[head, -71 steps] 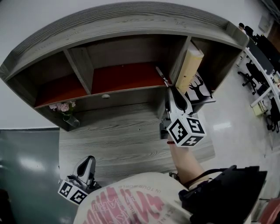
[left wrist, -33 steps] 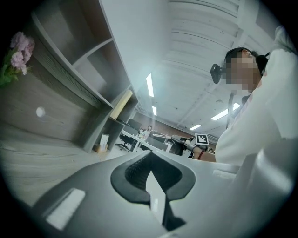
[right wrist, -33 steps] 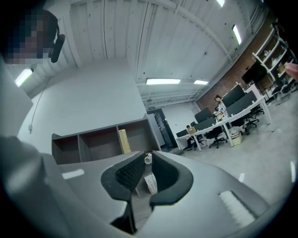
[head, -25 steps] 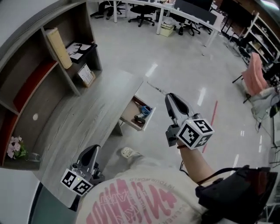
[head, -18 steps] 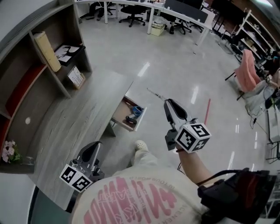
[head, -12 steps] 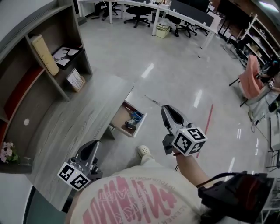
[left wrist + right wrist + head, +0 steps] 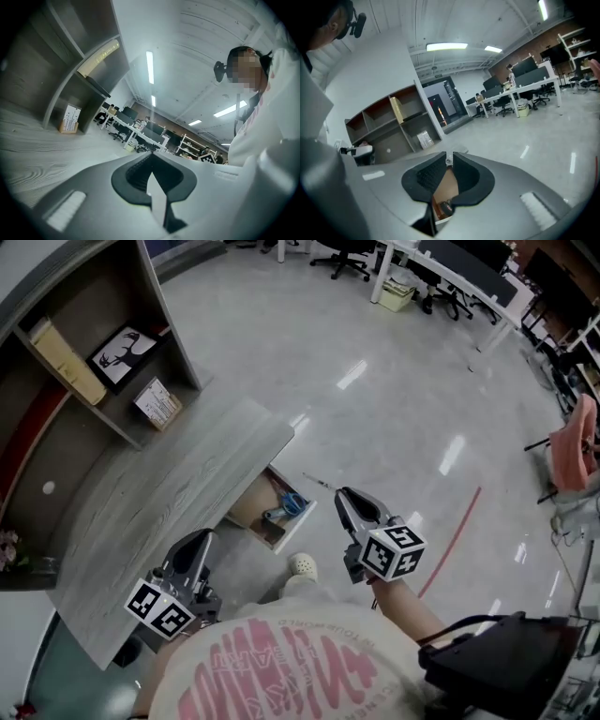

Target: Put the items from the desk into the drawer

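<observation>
My right gripper (image 7: 340,494) is shut on a thin pen (image 7: 317,483) that sticks out ahead of its tips, toward the open drawer (image 7: 298,515) under the desk's (image 7: 159,493) right end. It hangs above the floor just right of the drawer. The drawer holds a blue thing (image 7: 292,502) and a dark thing (image 7: 274,515). In the right gripper view the pen's end (image 7: 449,160) sits pinched between the tips of the right gripper (image 7: 449,157), with the drawer's wooden inside (image 7: 446,186) below. My left gripper (image 7: 199,540) is shut and empty over the desk's near edge; in its own view the left gripper (image 7: 151,155) points along the desk (image 7: 37,150).
A shelf unit on the desk holds a yellow book (image 7: 62,349), a deer picture (image 7: 122,345) and a small box (image 7: 157,401). The person's shoe (image 7: 302,565) is on the floor beside the drawer. Office desks and chairs (image 7: 441,268) stand far off.
The right gripper has carried the pen away from the shelf and, over the last second, down and closer to the open drawer. The left gripper has drifted along the desk's near edge.
</observation>
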A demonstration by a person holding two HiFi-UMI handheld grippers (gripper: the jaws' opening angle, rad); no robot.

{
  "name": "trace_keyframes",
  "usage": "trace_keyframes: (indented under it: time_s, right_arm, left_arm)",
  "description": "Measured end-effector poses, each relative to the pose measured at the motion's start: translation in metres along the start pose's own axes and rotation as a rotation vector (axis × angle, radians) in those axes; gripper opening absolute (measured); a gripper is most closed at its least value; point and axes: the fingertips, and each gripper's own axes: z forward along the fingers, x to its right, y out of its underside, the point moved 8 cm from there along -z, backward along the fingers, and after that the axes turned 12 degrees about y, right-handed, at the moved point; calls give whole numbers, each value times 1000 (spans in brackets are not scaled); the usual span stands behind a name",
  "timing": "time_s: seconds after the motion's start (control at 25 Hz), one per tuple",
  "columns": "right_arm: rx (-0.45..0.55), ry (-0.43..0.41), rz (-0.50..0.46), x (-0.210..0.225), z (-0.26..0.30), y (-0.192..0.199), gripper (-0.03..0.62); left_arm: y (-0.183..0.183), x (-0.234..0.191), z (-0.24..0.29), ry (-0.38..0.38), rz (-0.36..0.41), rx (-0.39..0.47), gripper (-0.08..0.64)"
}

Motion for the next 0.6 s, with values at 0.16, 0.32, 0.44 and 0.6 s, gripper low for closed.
trace_keyframes:
  time_s: [0.16,0.32,0.44,0.6]
  right_arm:
    - [-146,-93,-37,16,43,20,48]
    - [-283,-204,-113,15,93,40,48]
    - [-365,-294,-200,5,128,60,49]
    - [-476,-363,-290,-7,159,100,49]
  left_arm:
    - [17,-11,20,-138,-42,34,18]
    - [25,-10,23,-250,-62,64,18]
    - [28,-6,14,-327,-64,63,18]
    - [33,2,-8,-427,-86,78,18]
